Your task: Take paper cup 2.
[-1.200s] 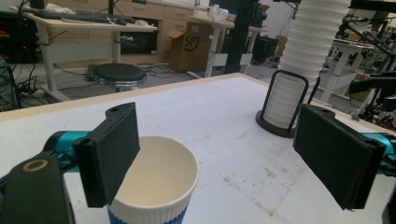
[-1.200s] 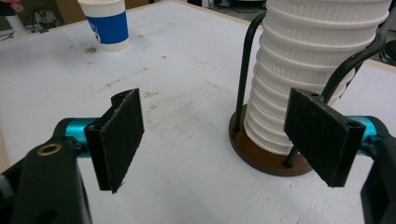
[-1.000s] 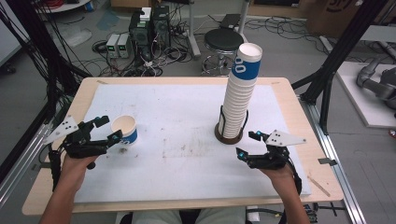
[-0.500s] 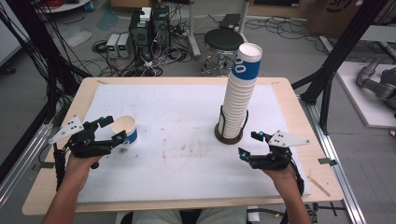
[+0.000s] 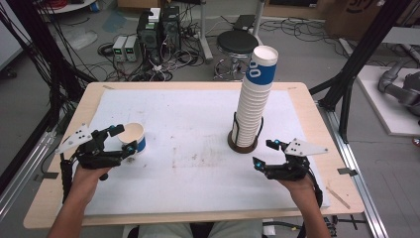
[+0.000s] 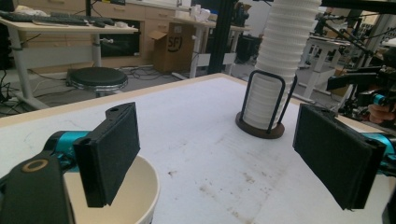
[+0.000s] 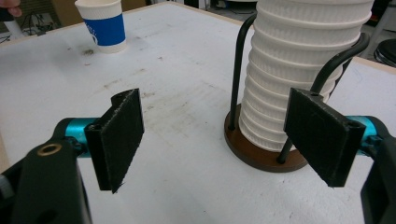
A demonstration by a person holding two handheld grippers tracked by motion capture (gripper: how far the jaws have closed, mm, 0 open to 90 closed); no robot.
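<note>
From the high view, a single paper cup (image 5: pixel 133 137) stands upright on the white tabletop (image 5: pixel 198 129) at its left side. The left tool (image 5: pixel 120 139) sits at the cup, its jaws spread to either side. The right tool (image 5: pixel 264 153) rests at the right, jaws spread with nothing between them, near the cup stack (image 5: pixel 253 96) in its wire holder (image 5: pixel 243 144).

In the left gripper view, one pad hangs over the cup's (image 6: pixel 126 196) open rim, the other well apart.

In the right gripper view, the spread pads frame the holder's (image 7: pixel 261 154) base; the cup (image 7: pixel 103 25) stands far off.
</note>
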